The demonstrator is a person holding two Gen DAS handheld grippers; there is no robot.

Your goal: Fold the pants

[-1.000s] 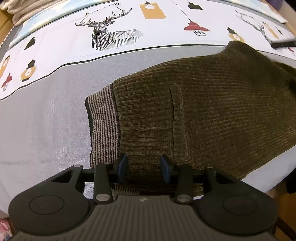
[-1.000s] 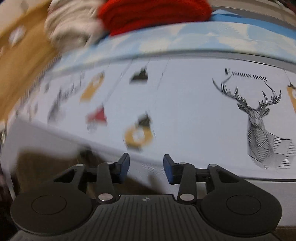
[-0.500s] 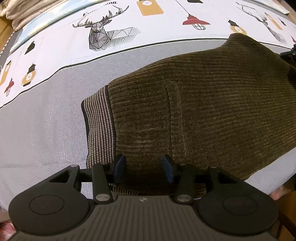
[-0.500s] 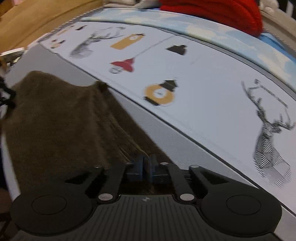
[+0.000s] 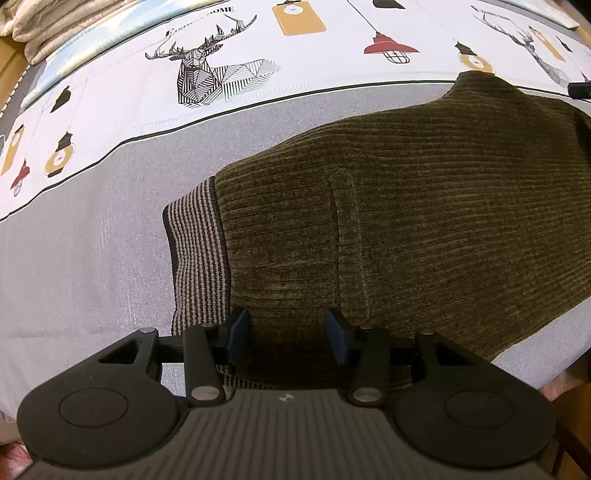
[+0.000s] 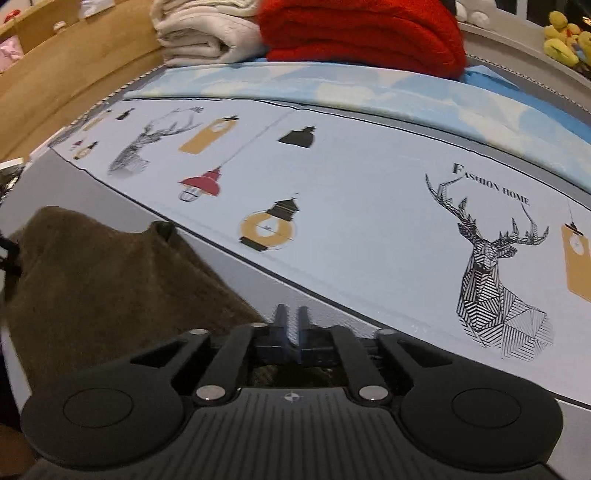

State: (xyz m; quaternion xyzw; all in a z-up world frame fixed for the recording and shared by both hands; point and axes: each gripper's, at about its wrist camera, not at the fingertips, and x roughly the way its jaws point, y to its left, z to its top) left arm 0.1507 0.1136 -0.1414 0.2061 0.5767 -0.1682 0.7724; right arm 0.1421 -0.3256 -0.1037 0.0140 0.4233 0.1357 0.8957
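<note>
Olive-brown ribbed pants (image 5: 406,206) lie folded on the grey bedsheet (image 5: 92,251), with a striped waistband (image 5: 199,254) at their left end. My left gripper (image 5: 288,332) is open and hovers over the near edge of the pants, just right of the waistband. The pants also show in the right wrist view (image 6: 122,273). My right gripper (image 6: 291,325) has its jaws almost together at the pants' right edge; cloth lies under the fingers, but a grip does not show.
The sheet's white printed band has deer (image 5: 207,74) and lantern motifs. Folded red (image 6: 362,33) and cream (image 6: 207,33) cloths are stacked at the bed's far edge. A wooden headboard (image 6: 62,74) stands at left. A black object (image 5: 580,88) lies past the pants.
My right gripper swung toward the pants and its jaws closed from wide open to nearly together at the pants' edge. My left gripper stayed open and barely shifted.
</note>
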